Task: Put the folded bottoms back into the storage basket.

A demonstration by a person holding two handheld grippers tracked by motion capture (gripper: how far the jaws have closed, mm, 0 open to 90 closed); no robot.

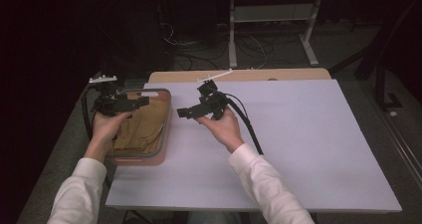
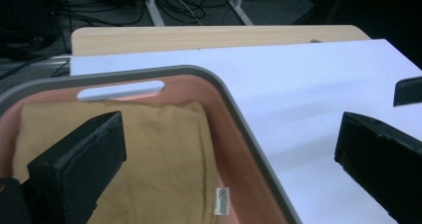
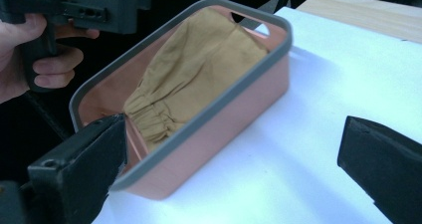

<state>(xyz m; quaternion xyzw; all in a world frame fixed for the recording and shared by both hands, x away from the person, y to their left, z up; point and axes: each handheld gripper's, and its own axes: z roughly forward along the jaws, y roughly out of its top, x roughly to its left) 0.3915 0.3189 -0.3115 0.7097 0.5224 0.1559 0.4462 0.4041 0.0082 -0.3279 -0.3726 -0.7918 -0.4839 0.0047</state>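
Sleeved forearms low, left tool (image 1: pixel 142 101) wide over basket (image 1: pixel 164 129), right tool (image 1: pixel 185 112) wide, empty, pointing at mustard cloth (image 1: pixel 142 124)

Left gripper (image 1: pixel 142 101) and right gripper (image 1: pixel 183 112) raised, jaws apparently wide apart, empty.

Folded tan garment (image 2: pixel 149 154): lower part cut off at the left gripper view's 6 o'clock edge; white tag (image 2: pixel 222 201) print too small to read. Pink basket (image 3: pixel 239 99): near corner hidden behind a black jaw at 8 o'clock in the right gripper view. Floor cables (image 1: pixel 249 47): dim, indistinct, 12 o'clock.
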